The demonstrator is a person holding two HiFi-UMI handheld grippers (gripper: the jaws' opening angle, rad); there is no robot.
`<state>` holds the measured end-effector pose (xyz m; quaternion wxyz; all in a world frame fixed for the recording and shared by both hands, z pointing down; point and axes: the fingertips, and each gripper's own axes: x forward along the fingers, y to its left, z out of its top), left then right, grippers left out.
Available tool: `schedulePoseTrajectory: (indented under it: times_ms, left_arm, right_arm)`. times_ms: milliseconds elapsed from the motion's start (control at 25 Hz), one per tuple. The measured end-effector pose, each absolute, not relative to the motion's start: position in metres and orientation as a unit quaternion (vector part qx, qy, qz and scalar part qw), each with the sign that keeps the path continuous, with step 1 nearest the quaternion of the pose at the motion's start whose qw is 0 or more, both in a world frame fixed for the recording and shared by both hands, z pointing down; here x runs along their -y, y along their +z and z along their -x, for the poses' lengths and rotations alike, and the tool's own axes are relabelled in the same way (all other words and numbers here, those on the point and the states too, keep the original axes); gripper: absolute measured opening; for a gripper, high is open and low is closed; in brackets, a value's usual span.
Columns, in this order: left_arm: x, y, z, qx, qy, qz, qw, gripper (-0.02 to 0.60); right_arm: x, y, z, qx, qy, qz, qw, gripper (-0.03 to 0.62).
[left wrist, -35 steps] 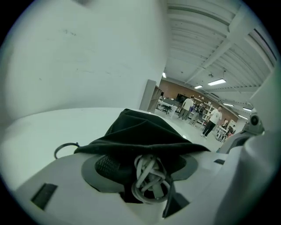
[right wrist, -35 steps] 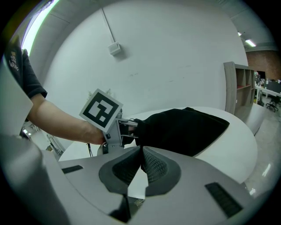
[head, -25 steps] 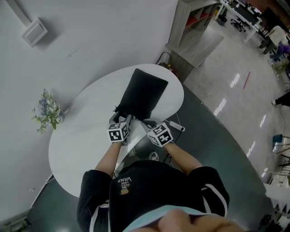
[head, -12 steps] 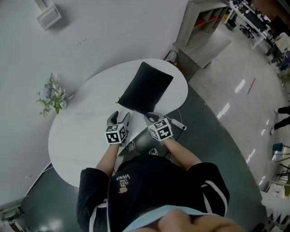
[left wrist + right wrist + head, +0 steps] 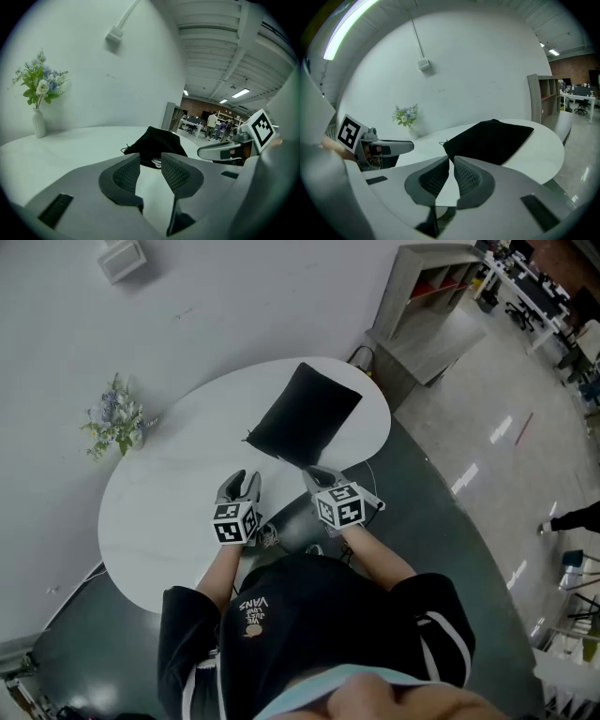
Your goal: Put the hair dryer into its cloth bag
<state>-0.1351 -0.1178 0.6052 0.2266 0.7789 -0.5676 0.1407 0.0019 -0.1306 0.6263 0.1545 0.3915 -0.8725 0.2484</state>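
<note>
The black cloth bag [image 5: 305,415] lay flat on the white table [image 5: 169,493], its mouth toward the person. A white bit [image 5: 157,162] showed just inside, but the hair dryer itself could not be made out. The left gripper [image 5: 240,487] hovered at the bag's 7 o'clock, jaws closing on nothing. The right gripper [image 5: 317,476], at its 6 o'clock beside the mouth, was closed and empty.

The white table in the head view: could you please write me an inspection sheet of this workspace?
Surface: white oval table.
Job's things: black cloth bag lying on it, something white at its mouth; hair dryer itself not visible.
Clutter: vase of flowers by the wall.
Grippers: left gripper closing on nothing; right gripper shut, empty; both short of the bag.
Cables: conduit to a wall box.
Surroundings: grey shelf unit, people beyond.
</note>
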Motion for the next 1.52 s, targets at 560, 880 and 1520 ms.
schedulePoseTrajectory:
  times_ms: [560,880,1520]
  left_arm:
    - [0.047,0.571,0.122,0.594,0.107,-0.777,0.177,0.02]
    - [0.019,0.562,0.119,0.623,0.079,-0.758,0.173,0.02]
    - [0.013,0.559,0.104,0.619,0.074,-0.763,0.168,0.018]
  right_arm:
    - [0.084,0.601,-0.008,0.895,0.233,-0.355,0.134,0.049]
    - [0.065,0.604,-0.01,0.901,0.233,-0.339,0.139,0.048]
    - [0.063,0.597,-0.024,0.902,0.225,-0.345,0.128,0.043]
